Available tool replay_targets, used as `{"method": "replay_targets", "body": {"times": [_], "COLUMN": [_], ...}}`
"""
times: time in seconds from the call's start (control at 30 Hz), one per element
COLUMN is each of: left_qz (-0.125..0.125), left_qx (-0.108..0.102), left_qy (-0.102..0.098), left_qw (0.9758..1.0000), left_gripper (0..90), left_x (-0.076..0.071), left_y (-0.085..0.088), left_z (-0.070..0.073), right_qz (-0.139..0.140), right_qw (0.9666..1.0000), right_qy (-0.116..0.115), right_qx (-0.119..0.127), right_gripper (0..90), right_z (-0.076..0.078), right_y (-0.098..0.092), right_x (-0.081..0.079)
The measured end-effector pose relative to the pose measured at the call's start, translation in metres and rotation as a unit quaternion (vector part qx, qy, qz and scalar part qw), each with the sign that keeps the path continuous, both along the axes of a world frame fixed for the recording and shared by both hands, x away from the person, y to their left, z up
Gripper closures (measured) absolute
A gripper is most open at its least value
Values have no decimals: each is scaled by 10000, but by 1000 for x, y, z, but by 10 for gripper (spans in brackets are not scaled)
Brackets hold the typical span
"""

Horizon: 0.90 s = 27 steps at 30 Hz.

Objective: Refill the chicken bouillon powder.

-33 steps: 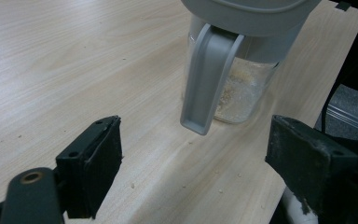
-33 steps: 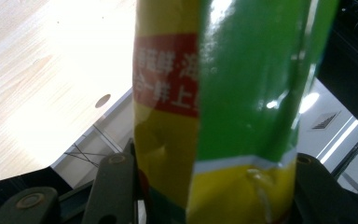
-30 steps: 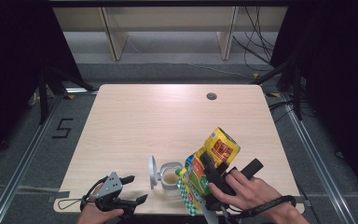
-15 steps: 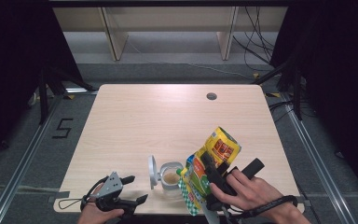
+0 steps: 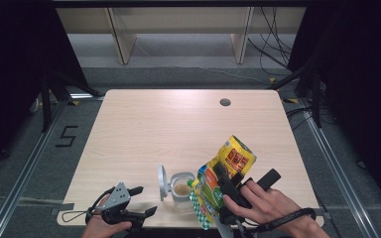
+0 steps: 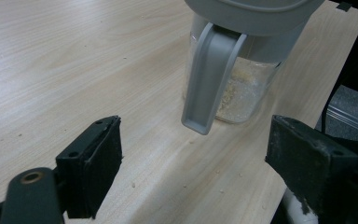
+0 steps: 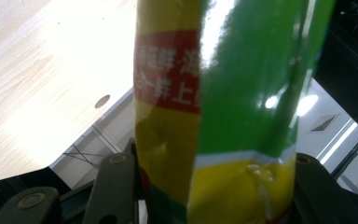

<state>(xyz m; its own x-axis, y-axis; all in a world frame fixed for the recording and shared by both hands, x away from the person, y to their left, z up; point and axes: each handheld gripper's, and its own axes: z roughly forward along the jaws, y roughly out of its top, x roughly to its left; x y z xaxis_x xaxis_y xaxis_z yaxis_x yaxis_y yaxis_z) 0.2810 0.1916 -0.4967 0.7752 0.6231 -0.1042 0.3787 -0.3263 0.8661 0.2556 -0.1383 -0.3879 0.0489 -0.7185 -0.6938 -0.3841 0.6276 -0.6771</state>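
Tabletop (image 5: 178, 129): right tongs (image 7: 205, 186) around pouch (image 7: 223, 93).

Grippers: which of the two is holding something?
The right gripper: it is shut on the yellow-green bag, tipped over the lidded jar. The left gripper is open beside the jar, nothing between its jaws.

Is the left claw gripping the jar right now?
No, in the left gripper view the left claw stands open, both black jaws spread apart short of the jar, touching nothing.
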Motion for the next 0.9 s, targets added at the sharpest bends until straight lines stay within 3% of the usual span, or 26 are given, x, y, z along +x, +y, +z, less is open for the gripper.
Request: {"method": "replay_targets", "body": {"times": [0.07,0.27,0.37,0.43,0.57,0.73,0.8,0.83,0.9], "left_qz": [58,-3,55,68,53,54,-6,69,55], "left_qx": [-71,-6,-52,-123,-77,-56,20,-86,-75], "left_qy": [92,3,79,87,90,78,-19,93,81], "left_qw": [9999,10000,9999,9999,9999,9999,10000,9999,9999], "left_gripper": [178,178,178,178,178,178,178,178,178], "left_x": [-1,0,-1,-2,-1,-1,0,-2,-2], "left_y": [-1,0,-1,-2,-1,-1,0,-1,-1], "left_z": [0,0,0,0,0,0,1,0,0], "right_qz": [19,82,28,34,10,27,32,-1,28], "right_qw": [10000,9998,10000,9999,10000,9999,10000,10000,10000], "right_qy": [-12,-62,-52,-80,-9,-34,-44,33,-10], "right_qx": [-19,-186,-50,-141,-3,-98,-66,3,-25], "right_gripper": [564,566,572,572,573,574,575,575,575], "right_z": [0,3,3,4,1,1,0,0,1], "right_y": [0,2,1,2,2,2,1,0,0], "right_x": [0,1,1,1,0,1,1,1,1]}}
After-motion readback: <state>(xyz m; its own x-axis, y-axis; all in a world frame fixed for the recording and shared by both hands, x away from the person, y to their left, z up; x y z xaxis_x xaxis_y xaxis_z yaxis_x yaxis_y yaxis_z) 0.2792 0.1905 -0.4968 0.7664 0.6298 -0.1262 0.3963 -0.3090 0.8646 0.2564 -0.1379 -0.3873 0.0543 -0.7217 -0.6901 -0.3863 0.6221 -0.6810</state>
